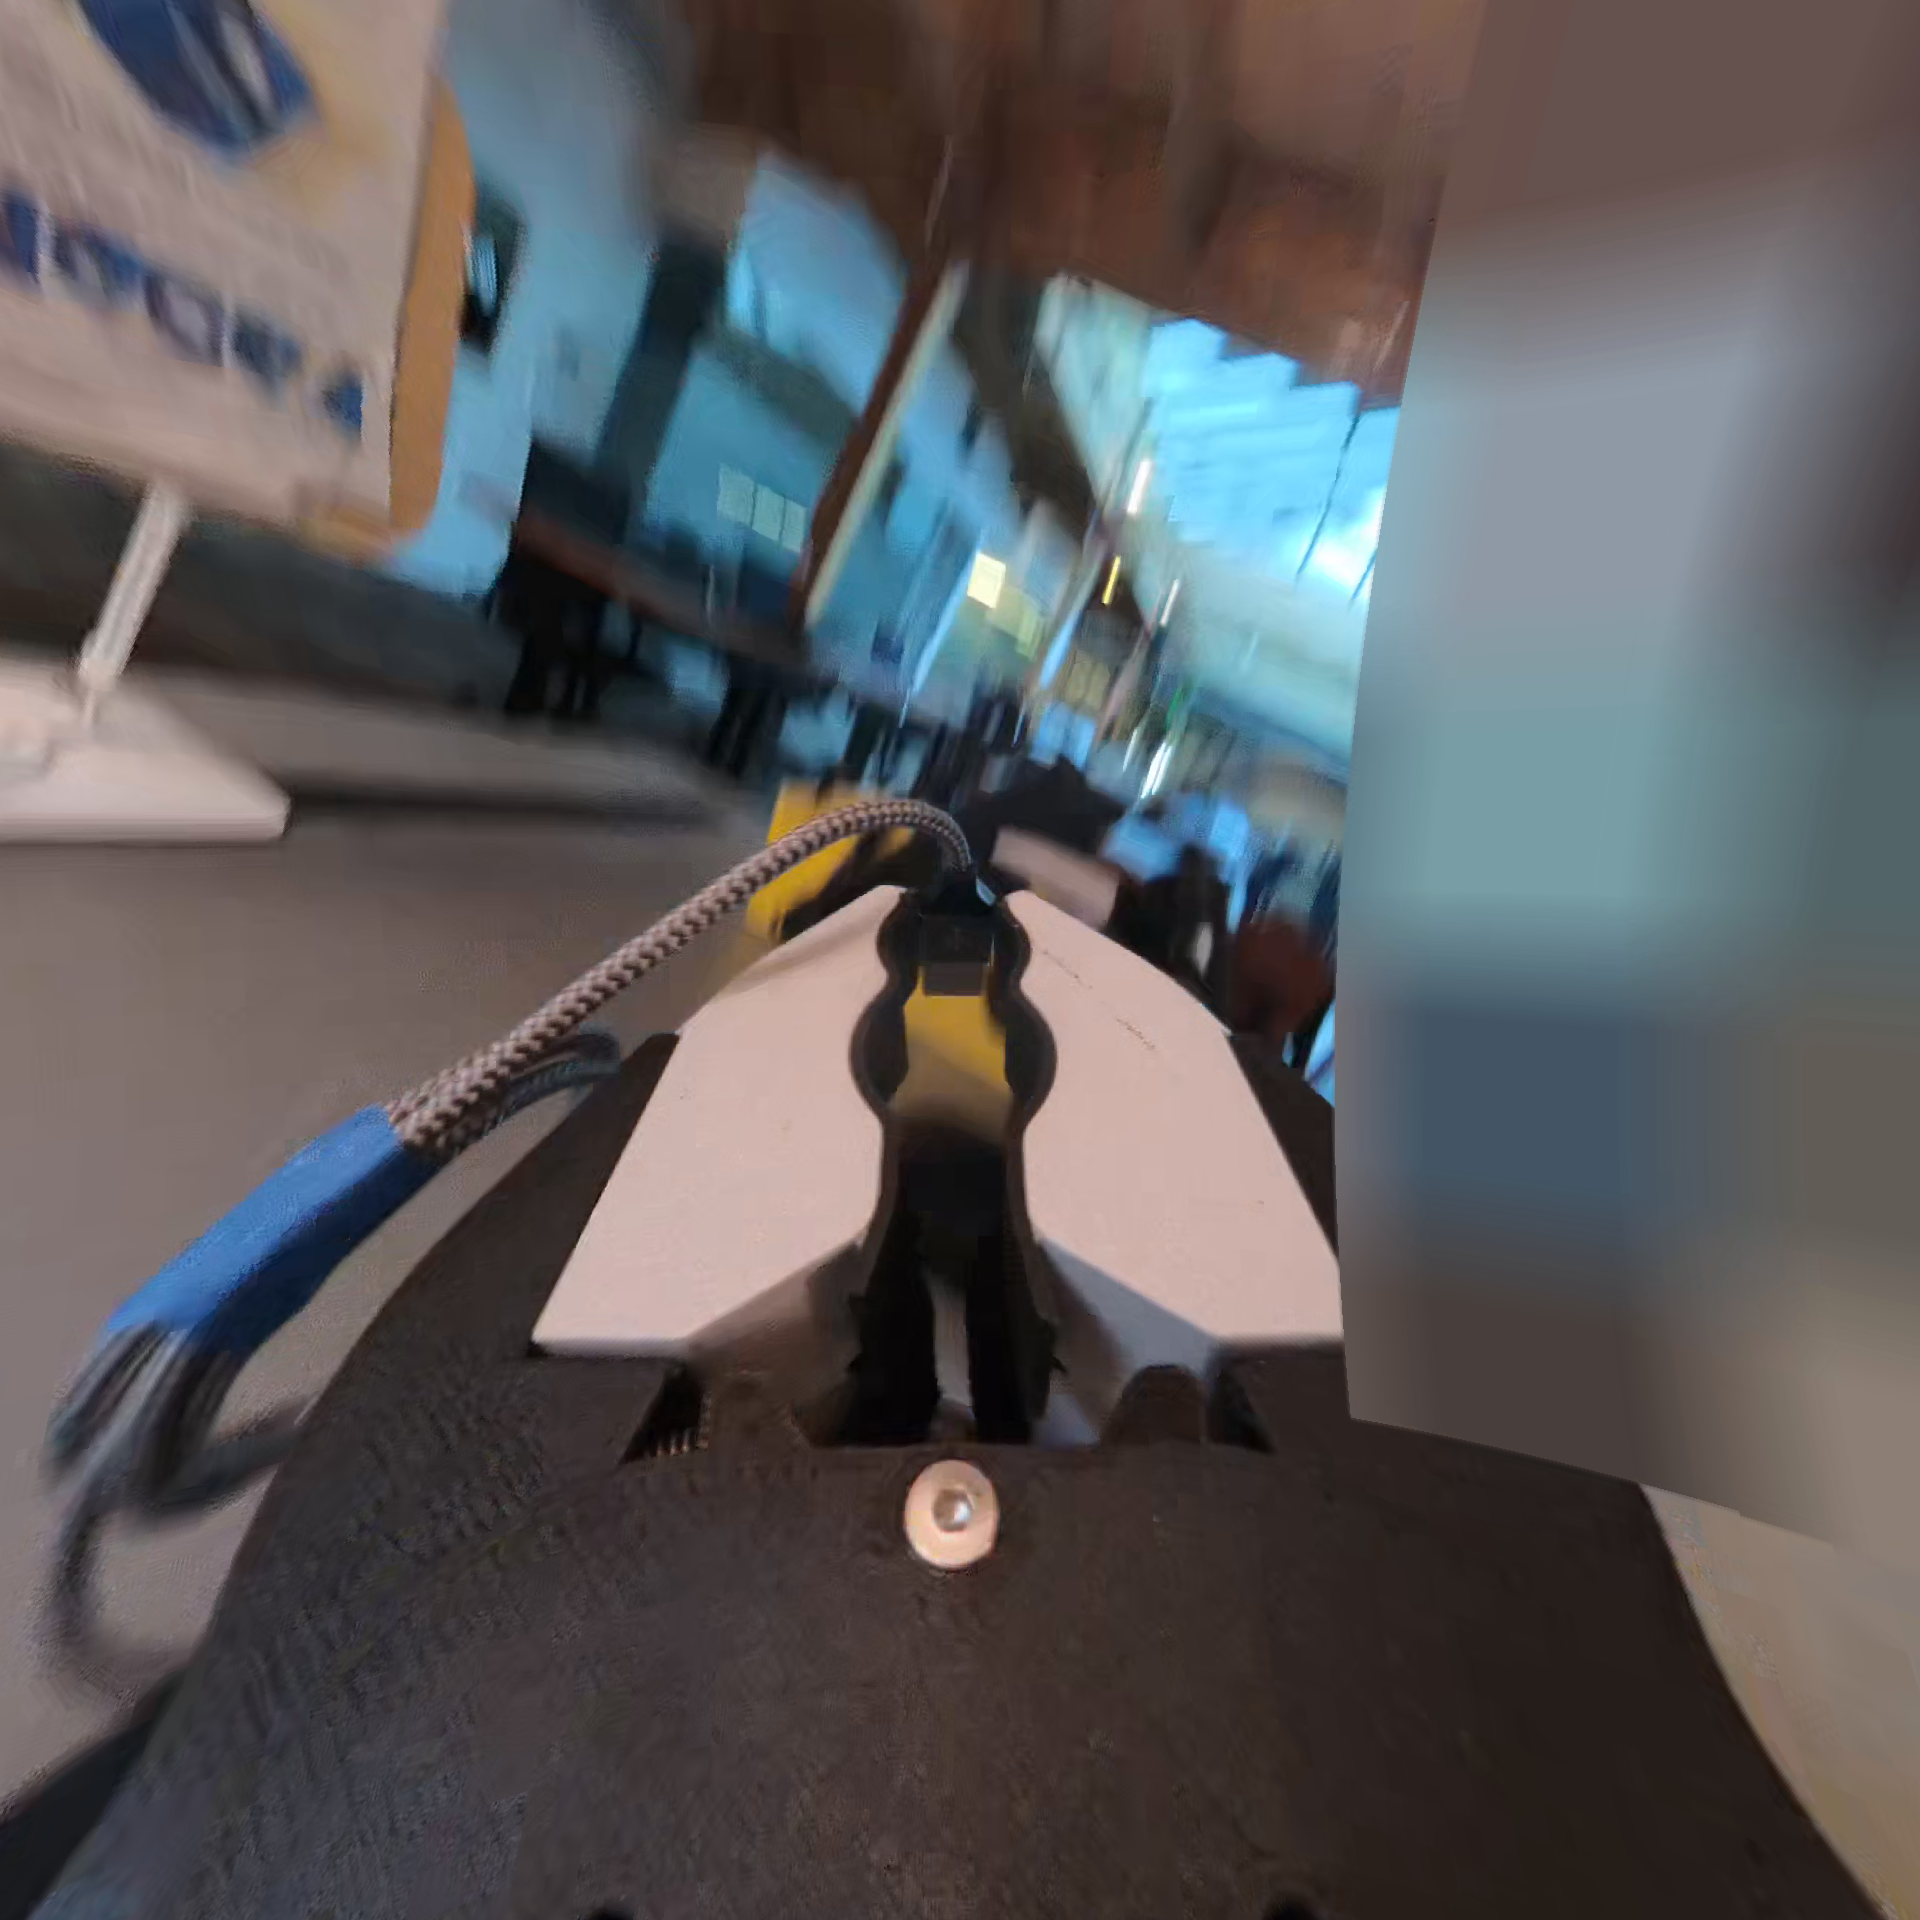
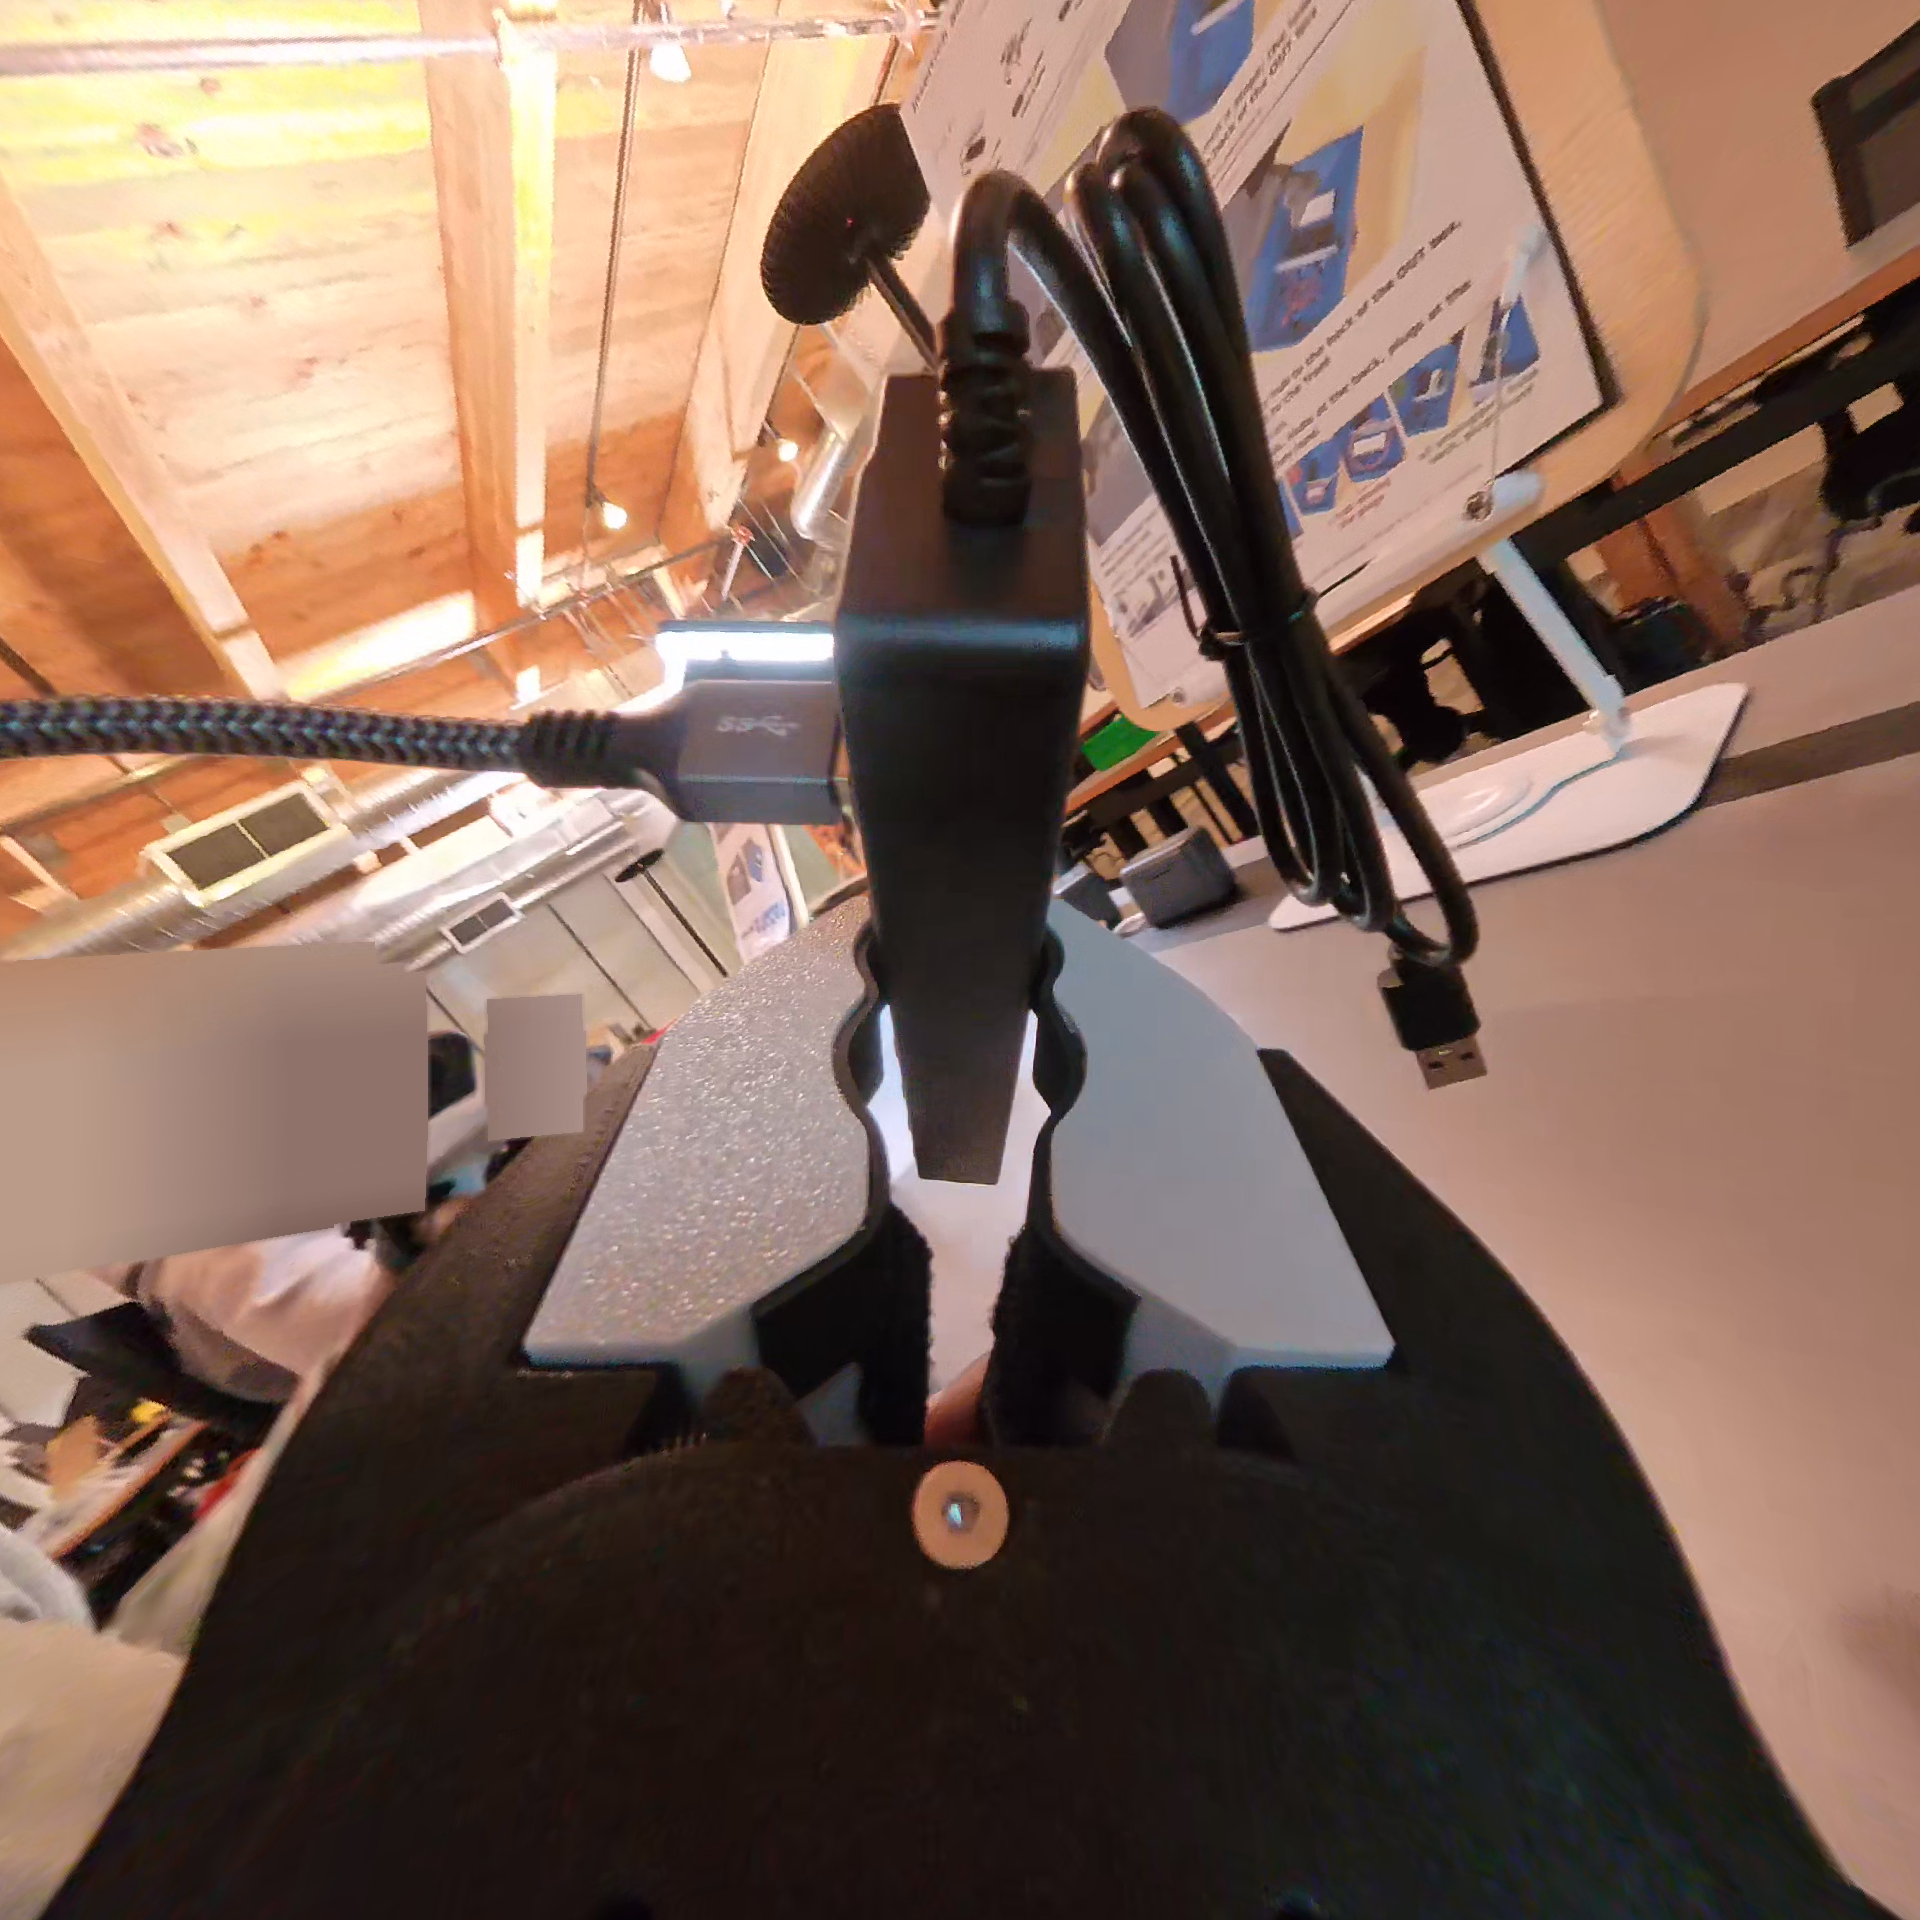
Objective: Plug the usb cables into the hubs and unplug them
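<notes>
My right gripper (image 2: 958, 961) is shut on a black USB hub (image 2: 961, 727) and holds it upright in the air, above the grey table (image 2: 1558, 1299). A grey USB plug (image 2: 748, 743) on a braided cable (image 2: 260, 732) sits in a port on the hub's left side. The hub's own black cable (image 2: 1247, 520) hangs bundled on the right, its plug (image 2: 1434, 1029) dangling free. My left gripper (image 1: 954, 920) is shut on a small black connector (image 1: 951, 951). From it a braided cable (image 1: 623, 977) arcs left to a coil bound with a blue wrap (image 1: 260, 1236). The left wrist view is motion-blurred.
A white stand (image 2: 1558, 769) with an instruction board (image 2: 1351, 260) stands at the table's far side; it also shows in the left wrist view (image 1: 135, 769). A yellow object (image 1: 805, 831) lies beyond the left fingertips. A wooden beam ceiling fills the upper left of the right wrist view.
</notes>
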